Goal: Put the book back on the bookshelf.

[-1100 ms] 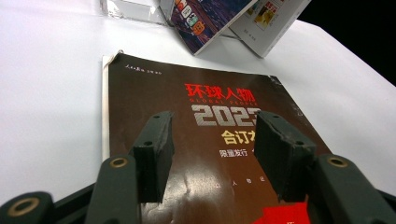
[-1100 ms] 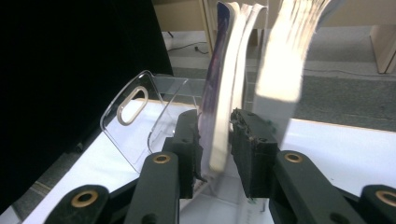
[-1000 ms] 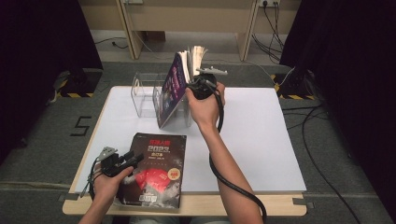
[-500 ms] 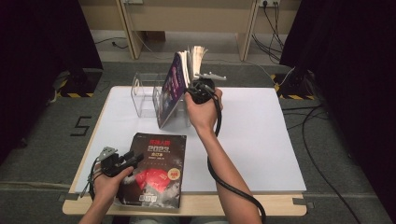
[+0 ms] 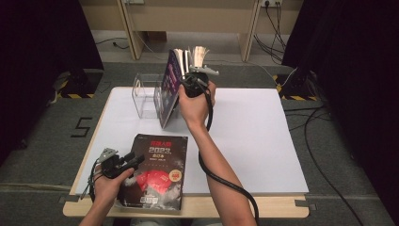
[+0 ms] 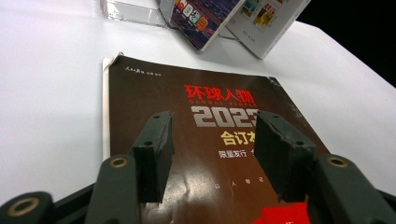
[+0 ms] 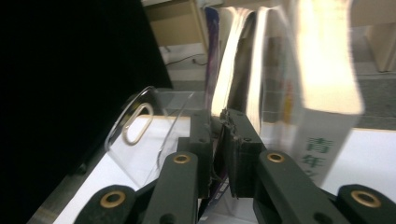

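Purple-covered magazine [image 5: 170,87] leans tilted, pages fanned.

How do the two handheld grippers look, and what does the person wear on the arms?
Both the left gripper and right gripper are black, each topped by a grey three-cornered plate. Their jaws are dark blocks on arms with brass-coloured rivets. A thick black cable trails from the right one. The forearms are bare, without sleeves.
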A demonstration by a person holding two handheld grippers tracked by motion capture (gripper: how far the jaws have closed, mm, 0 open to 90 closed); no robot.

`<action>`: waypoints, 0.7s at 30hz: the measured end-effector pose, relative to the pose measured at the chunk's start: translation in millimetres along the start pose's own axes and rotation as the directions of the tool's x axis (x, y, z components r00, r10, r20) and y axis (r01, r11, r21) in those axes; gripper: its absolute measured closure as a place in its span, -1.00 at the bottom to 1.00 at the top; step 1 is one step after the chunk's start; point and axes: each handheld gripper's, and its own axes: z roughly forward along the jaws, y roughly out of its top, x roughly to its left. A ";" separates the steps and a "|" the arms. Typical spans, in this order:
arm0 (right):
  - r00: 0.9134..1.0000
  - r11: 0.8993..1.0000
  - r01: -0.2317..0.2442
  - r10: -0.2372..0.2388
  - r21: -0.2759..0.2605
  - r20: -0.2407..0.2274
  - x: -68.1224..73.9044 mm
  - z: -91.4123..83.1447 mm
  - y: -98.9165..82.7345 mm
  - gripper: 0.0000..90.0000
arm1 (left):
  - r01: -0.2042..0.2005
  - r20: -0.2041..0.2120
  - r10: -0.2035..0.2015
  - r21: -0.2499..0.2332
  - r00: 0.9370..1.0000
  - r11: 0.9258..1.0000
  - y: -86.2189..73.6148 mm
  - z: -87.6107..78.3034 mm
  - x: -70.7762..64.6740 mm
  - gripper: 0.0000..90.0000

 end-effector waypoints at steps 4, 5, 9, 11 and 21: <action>0.999 1.000 0.029 -0.029 0.001 0.045 -0.5 -2.1 -3.1 0.79 | 0.001 -0.001 -0.001 0.001 1.000 1.000 -0.5 0.7 0.4 0.04; 0.998 0.999 0.039 -0.039 0.004 0.050 -0.6 -2.8 -3.9 0.78 | 0.000 0.000 0.000 0.003 1.000 1.000 -0.7 0.8 0.0 0.04; 0.996 0.997 0.070 -0.072 0.029 0.058 -1.2 -5.8 -6.0 0.76 | -0.006 0.003 0.006 0.004 1.000 1.000 -1.0 1.3 -1.1 0.04; 0.995 0.996 0.084 -0.085 0.035 0.054 -2.7 -8.0 -7.7 0.75 | -0.005 0.004 0.005 0.004 1.000 1.000 -1.2 1.7 -1.6 0.04; 0.994 0.995 0.091 -0.093 0.032 0.050 -9.3 -17.4 -13.4 0.76 | -0.005 0.006 0.005 0.005 1.000 1.000 -1.4 1.7 -2.0 0.04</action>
